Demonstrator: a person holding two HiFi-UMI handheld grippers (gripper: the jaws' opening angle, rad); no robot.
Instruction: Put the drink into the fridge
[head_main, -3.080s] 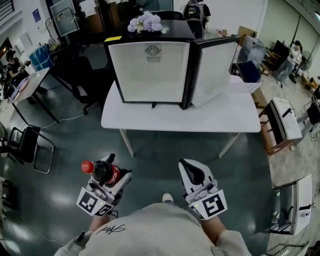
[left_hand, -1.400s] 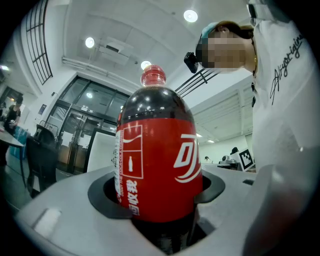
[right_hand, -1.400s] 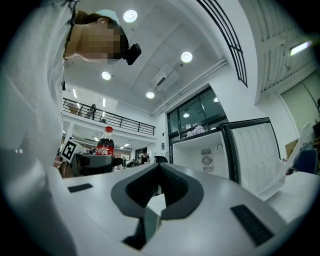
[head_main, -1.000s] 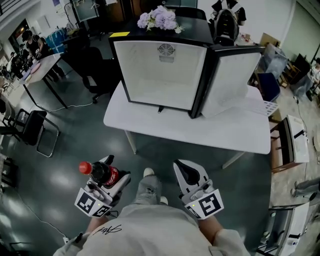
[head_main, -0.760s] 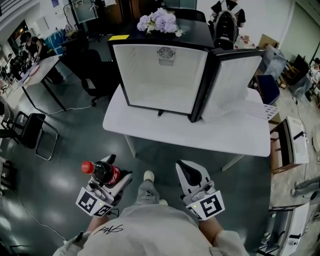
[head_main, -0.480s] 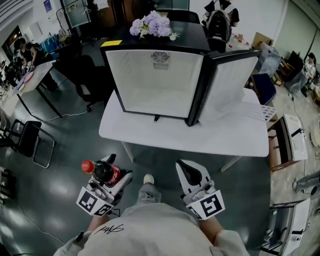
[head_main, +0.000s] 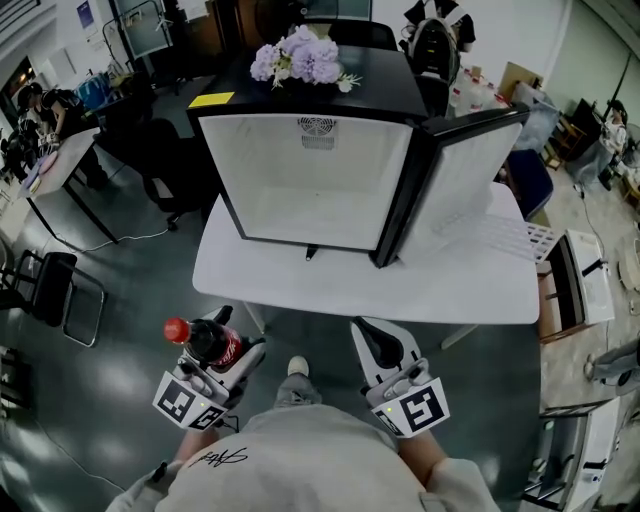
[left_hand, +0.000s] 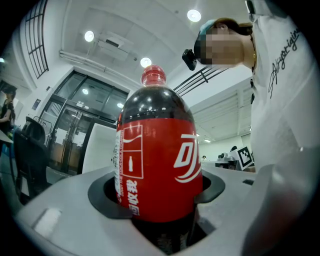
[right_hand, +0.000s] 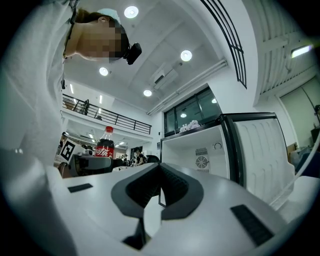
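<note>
A dark cola bottle (head_main: 205, 342) with a red cap and red label stands upright in my left gripper (head_main: 222, 345), whose jaws are shut on it. In the left gripper view the cola bottle (left_hand: 157, 160) fills the middle, clamped between the grey pads. My right gripper (head_main: 378, 345) is shut with nothing in it, held low at the right. The black mini fridge (head_main: 310, 170) stands on the white table (head_main: 400, 285) ahead, its door (head_main: 460, 165) swung open to the right and its white inside bare. In the right gripper view the fridge (right_hand: 202, 150) shows past the shut jaws.
A bunch of pale purple flowers (head_main: 300, 62) lies on the fridge top. Black chairs (head_main: 60, 285) and a desk with people stand at the left. A white box cabinet (head_main: 575, 270) stands on the right. Dark floor lies between me and the table.
The fridge and table have come nearer and lower in the head view. Both grippers keep their places; the left still holds the bottle.
</note>
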